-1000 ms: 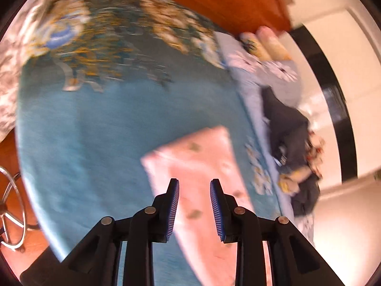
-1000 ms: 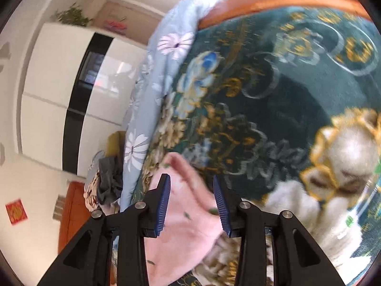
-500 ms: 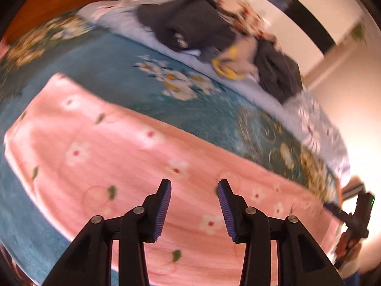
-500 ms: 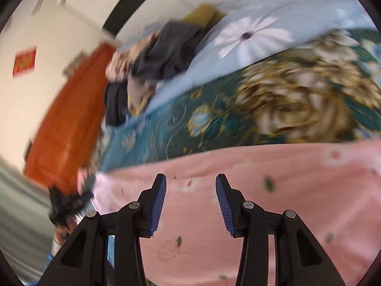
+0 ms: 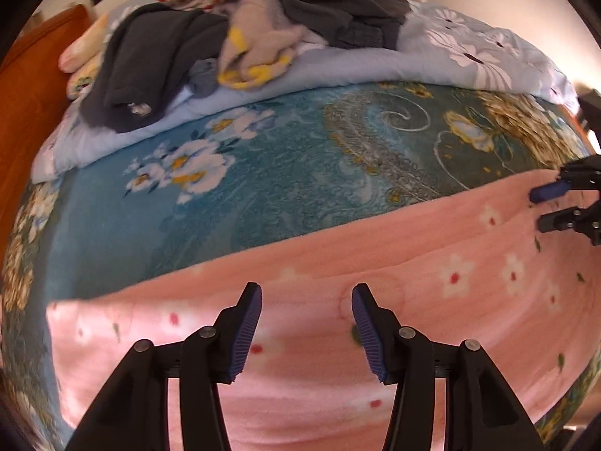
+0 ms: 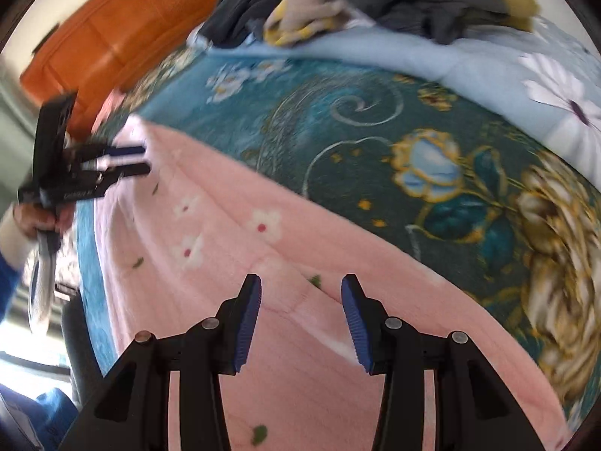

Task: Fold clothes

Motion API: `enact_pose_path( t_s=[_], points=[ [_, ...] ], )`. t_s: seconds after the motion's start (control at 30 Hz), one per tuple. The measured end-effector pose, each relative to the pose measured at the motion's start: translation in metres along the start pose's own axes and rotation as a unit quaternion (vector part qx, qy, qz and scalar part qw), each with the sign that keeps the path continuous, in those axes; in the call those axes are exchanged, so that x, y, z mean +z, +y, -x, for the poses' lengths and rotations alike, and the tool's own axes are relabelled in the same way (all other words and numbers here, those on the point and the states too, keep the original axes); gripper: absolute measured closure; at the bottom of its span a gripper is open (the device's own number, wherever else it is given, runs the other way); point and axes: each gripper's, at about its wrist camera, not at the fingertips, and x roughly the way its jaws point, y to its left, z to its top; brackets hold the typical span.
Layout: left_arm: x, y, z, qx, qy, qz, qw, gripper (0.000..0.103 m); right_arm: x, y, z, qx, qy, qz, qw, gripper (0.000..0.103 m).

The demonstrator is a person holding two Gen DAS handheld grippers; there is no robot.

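Observation:
A pink flowered garment (image 5: pixel 375 274) lies spread flat in a long band across the teal flowered bedspread (image 5: pixel 225 203). My left gripper (image 5: pixel 306 319) hangs over its near left part, its jaws opening with nothing between the pads. My right gripper (image 6: pixel 300 308) hangs over the garment (image 6: pixel 233 233) further right, open and empty. Each wrist view shows the other gripper at the cloth's far end: the right gripper (image 5: pixel 552 206) at the right edge, the left gripper (image 6: pixel 139 159) at the left edge, held by a hand in a blue sleeve.
A heap of dark, grey and flowered clothes (image 5: pixel 240 18) sits on a light-blue quilt (image 5: pixel 432 60) along the far side of the bed. An orange wooden headboard (image 5: pixel 26 86) stands at the left, and the same headboard (image 6: pixel 112 30) shows in the right wrist view.
Both grippers swung across the bed and rolled, so the pink garment now lies level under both. The left jaws stand wider than before; the right jaws are slightly wider.

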Motion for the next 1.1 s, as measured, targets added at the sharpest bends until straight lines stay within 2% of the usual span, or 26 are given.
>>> enact_pose_path(
  t_s=[0.13,0.3,0.4,0.5,0.57,0.63,0.73,0.87,1.1],
  points=[
    [0.008,-0.006,-0.014,-0.026,0.019,-0.043,0.9986,0.042,0.003,0.005,-0.014,0.001,0.018,0.016,1.000,0.057],
    [0.008,-0.018,-0.028,-0.050,0.055,-0.101,0.9920,0.043,-0.002,0.013,-0.021,0.003,0.030,0.034,0.999,0.058],
    [0.004,-0.022,-0.030,-0.053,0.065,-0.128,0.9882,0.044,-0.005,0.016,-0.016,0.006,0.025,0.032,0.999,0.070],
    [0.001,-0.024,-0.032,-0.055,0.066,-0.136,0.9870,0.057,-0.009,0.019,-0.011,0.014,0.027,0.030,0.999,0.081],
    [-0.001,-0.027,-0.031,-0.048,0.058,-0.140,0.9873,0.067,-0.012,0.020,-0.014,0.007,0.035,0.028,0.999,0.088],
    [-0.005,-0.033,-0.029,-0.035,0.047,-0.150,0.9869,0.084,-0.014,0.022,-0.015,-0.002,0.037,0.019,0.999,0.090],
    [-0.012,-0.045,-0.023,-0.008,0.029,-0.170,0.9850,0.096,-0.014,0.027,-0.014,-0.017,0.030,0.010,0.999,0.093],
    [-0.018,-0.045,-0.015,0.002,0.008,-0.159,0.9872,0.098,-0.017,0.031,-0.005,-0.024,0.013,0.004,1.000,0.095],
    [-0.020,-0.033,0.010,-0.006,-0.042,-0.105,0.9935,0.099,-0.019,0.044,0.014,-0.029,-0.023,0.015,0.999,0.095]
  ],
)
